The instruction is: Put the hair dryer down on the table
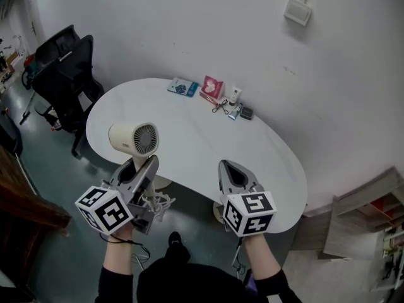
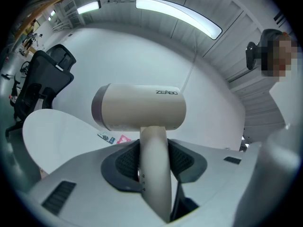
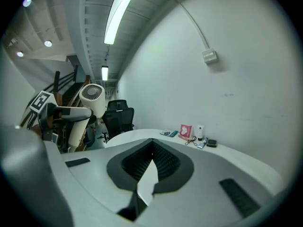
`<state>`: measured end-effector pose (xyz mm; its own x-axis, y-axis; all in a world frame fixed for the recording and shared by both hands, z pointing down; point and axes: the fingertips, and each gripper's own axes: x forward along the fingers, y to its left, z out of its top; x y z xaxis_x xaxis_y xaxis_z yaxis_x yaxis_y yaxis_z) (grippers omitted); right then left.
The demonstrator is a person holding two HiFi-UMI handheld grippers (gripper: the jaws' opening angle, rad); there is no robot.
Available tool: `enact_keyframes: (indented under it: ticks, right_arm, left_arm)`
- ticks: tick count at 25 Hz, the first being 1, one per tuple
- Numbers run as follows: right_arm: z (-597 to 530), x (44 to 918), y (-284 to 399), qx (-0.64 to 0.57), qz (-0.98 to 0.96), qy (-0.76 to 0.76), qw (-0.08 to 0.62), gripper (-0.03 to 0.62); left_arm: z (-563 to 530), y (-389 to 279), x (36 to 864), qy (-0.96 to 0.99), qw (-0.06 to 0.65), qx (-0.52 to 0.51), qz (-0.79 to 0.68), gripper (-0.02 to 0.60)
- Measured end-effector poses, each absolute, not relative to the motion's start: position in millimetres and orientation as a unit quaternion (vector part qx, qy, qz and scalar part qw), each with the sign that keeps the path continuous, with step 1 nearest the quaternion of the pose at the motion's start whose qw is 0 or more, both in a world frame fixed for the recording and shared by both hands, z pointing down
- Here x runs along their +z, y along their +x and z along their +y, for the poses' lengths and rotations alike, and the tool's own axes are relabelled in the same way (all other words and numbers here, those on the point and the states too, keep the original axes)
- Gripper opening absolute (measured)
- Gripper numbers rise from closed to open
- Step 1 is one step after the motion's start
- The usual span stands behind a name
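A cream hair dryer (image 1: 134, 137) is held up by its handle in my left gripper (image 1: 140, 172), over the near left edge of the white oval table (image 1: 189, 144). The barrel lies level above the jaws, its grille facing the right gripper. In the left gripper view the handle (image 2: 154, 174) stands between the dark pads (image 2: 125, 162), which press on both sides, and the barrel (image 2: 139, 107) sits crosswise on top. My right gripper (image 1: 235, 174) hovers over the table's near edge, shut and empty. The right gripper view shows the dryer (image 3: 90, 98) off to the left.
Along the table's far edge lie a blue packet (image 1: 182, 87), a pink box (image 1: 213, 87), a white tube (image 1: 235, 95), scissors (image 1: 221, 106) and a small dark case (image 1: 246, 113). A black office chair (image 1: 63, 68) stands at the left. The dryer's cord (image 1: 161, 204) dangles below the left gripper.
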<state>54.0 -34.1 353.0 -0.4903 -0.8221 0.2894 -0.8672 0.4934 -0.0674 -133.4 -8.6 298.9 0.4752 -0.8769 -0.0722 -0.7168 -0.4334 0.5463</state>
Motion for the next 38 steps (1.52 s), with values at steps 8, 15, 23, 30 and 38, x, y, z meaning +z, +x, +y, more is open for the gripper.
enact_keyframes:
  ticks: [8,15,23,30,38]
  right_arm:
    - [-91.7,358.1,38.8,0.114,-0.835,0.526,0.118,0.002]
    - [-123.8,363.8,49.0,0.117,-0.817,0.551,0.126,0.002]
    - [-167.8,367.0,70.0,0.117,-0.804,0.569,0.124,0.002]
    - [-202.0,374.4,86.8,0.116,-0.794,0.581,0.136,0.002]
    - [-229.8,388.0,88.6,0.129,-0.794,0.576,0.147,0.002]
  left_arm:
    - [-89.8,-155.2,270.9,0.855,0.212,-0.167,-0.442,0.16]
    - [-151.2,-154.1,265.7,0.867,0.201,-0.158,-0.427,0.16]
    - [-216.1,-140.1,280.6,0.873,0.201,-0.143,-0.422,0.16]
    - [-264.6,-126.8,300.0,0.875,0.219,-0.122,-0.413,0.161]
    - [-293.6,-114.3,353.3,0.868,0.255,-0.039,-0.424,0.161]
